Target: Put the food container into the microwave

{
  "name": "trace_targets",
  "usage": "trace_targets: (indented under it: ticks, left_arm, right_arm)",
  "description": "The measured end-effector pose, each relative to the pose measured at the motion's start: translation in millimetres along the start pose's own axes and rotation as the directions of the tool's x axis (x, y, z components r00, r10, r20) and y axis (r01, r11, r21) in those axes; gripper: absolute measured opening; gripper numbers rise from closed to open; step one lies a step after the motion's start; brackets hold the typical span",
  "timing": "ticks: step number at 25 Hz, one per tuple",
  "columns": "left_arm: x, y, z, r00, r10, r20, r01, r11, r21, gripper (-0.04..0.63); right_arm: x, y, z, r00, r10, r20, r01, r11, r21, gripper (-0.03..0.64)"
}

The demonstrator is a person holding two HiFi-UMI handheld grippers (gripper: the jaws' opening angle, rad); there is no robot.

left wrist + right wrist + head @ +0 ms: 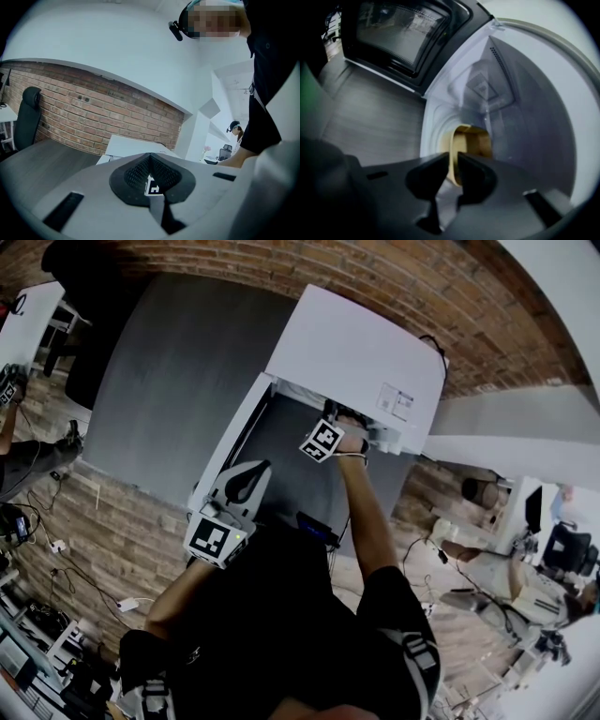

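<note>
Dark pads of the right gripper [453,161] are pinched narrowly on the near wall of the tan food container [474,143], one jaw on either side of that wall. The container is inside the microwave [534,108], with the pale cavity walls around it and a round recess behind it. Whether it rests on the cavity floor or is held just above it cannot be told. The microwave door [401,33] stands open at the left, its dark window towards the camera. A grey table [370,117] spreads out below the door.

In the head view the right arm stretches to the far side, with the gripper at the mouth of the white microwave. The left gripper [150,157] is on the near side, to the left of the opening and apart from it. Its jaws meet at the tips and hold nothing. Beyond it run a brick wall [93,112] and, at the far left, a black chair [26,117].
</note>
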State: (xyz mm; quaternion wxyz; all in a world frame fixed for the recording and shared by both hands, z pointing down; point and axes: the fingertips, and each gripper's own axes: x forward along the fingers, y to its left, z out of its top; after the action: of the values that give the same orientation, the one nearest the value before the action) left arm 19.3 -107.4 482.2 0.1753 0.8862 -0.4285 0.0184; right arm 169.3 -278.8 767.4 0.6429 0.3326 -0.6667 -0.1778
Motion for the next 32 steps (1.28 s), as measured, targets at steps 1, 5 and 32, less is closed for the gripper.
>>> trace_targets:
  ticks: [1,5,32]
  left_arm:
    - [-2,0,0,1.0,0.0,0.002,0.0,1.0,0.002,0.035]
    - [-12,-2,1,1.0,-0.008,0.014,0.008,1.0,-0.002,0.035]
    - [-40,-33,21,0.975,-0.209,0.075,0.201,0.974,0.107,0.035]
  right_arm:
    - [-3,-2,0,1.0,-0.01,-0.003,0.01,1.0,0.008,0.067]
    - [-19,-6,-3,0.999,-0.048,-0.01,0.048,0.998,0.032,0.092]
    - [-297,-20,-22,0.927,-0.349,0.139,0.06,0.503,0.862,0.067]
